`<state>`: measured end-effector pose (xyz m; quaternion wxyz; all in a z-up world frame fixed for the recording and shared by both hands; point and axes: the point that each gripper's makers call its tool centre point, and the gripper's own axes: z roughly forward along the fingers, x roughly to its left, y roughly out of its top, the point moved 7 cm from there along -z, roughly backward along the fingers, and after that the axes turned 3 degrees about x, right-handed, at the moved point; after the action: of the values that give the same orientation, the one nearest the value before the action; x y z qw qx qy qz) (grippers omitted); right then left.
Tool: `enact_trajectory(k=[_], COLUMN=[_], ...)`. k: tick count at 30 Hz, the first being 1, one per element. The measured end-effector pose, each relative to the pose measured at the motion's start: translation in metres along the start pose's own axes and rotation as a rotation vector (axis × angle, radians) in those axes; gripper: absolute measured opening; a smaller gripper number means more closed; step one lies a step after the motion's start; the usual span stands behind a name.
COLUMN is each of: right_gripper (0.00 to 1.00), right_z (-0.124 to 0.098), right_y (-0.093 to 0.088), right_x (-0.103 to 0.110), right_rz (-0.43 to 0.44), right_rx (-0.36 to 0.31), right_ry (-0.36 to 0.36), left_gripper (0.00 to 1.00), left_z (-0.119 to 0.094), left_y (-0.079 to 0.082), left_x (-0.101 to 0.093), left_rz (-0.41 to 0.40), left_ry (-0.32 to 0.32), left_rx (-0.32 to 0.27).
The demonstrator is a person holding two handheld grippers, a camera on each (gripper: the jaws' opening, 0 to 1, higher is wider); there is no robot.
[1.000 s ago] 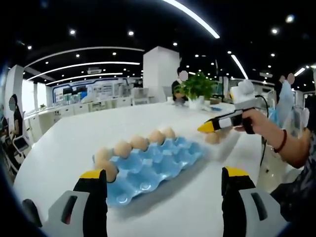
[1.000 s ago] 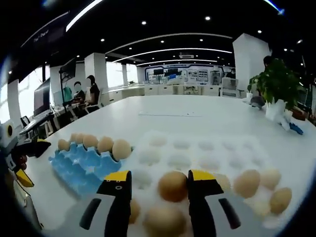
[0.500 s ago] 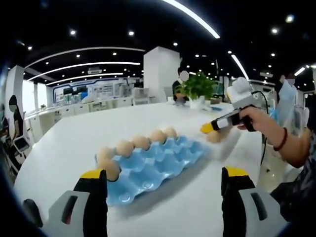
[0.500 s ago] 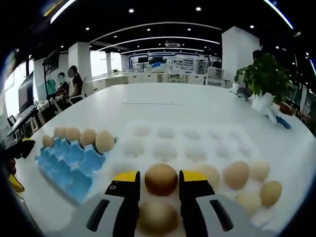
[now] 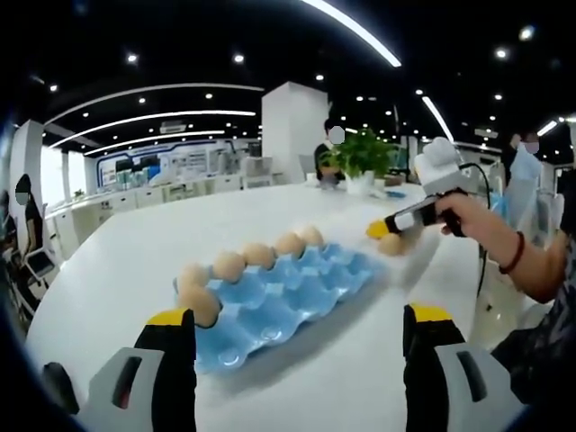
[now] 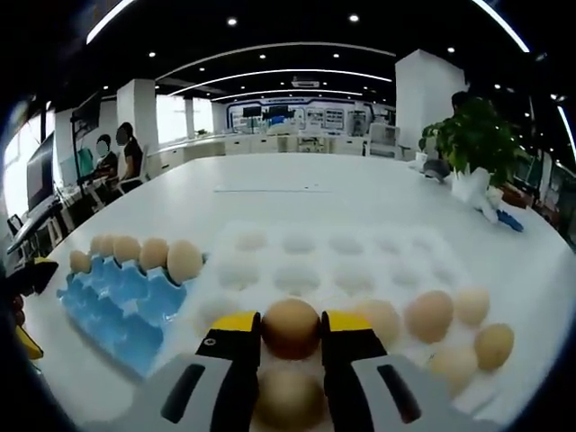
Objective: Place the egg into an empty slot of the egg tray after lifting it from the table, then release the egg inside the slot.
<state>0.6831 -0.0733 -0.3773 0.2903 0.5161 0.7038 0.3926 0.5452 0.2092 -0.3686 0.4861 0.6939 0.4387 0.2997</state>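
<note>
The right gripper (image 6: 290,326) closed its yellow-tipped jaws on a brown egg (image 6: 290,328) over the white tray (image 6: 342,265) on the white surface (image 5: 117,261), beside the blue egg tray (image 5: 279,297), while the left gripper (image 5: 301,324) hung wide open, holding nothing.

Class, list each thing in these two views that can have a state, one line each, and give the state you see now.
Right claw: shut on a brown egg, at the white tray.
Left claw: open, holding nothing.
Blue egg tray: partly filled, eggs along its far row, near slots empty.
White tray: mostly empty, eggs along its near edge.
Potted plant: upright on the table.
</note>
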Motion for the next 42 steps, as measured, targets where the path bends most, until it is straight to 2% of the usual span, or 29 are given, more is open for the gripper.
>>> enact_trajectory(k=[10,15,22,35,42], right_gripper=[0.27,0.27,0.27,0.27,0.27], right_z=[-0.001,-0.006,-0.009,-0.013,-0.016], right_y=[0.001,0.009,0.012,0.021,0.024], right_x=[0.000,0.000,0.002,0.011,0.023], right_rz=[-0.009,-0.014,-0.026,-0.053,-0.061], right_rx=[-0.004,-0.057,-0.064,-0.092,-0.103], right_ry=[0.021,0.023,0.030,0.064,0.100], left_gripper=[0.97,0.97,0.97,0.97,0.97], left_z=[-0.001,-0.002,-0.002,-0.002,-0.002], left_y=[0.000,0.001,0.001,0.003,0.004], left_x=[-0.001,0.000,-0.001,-0.002,-0.003], left_rz=[0.004,0.006,0.008,0.010,0.020], left_ry=[0.001,0.002,0.002,0.002,0.003], left_rx=[0.003,-0.001,0.003,0.001,0.006])
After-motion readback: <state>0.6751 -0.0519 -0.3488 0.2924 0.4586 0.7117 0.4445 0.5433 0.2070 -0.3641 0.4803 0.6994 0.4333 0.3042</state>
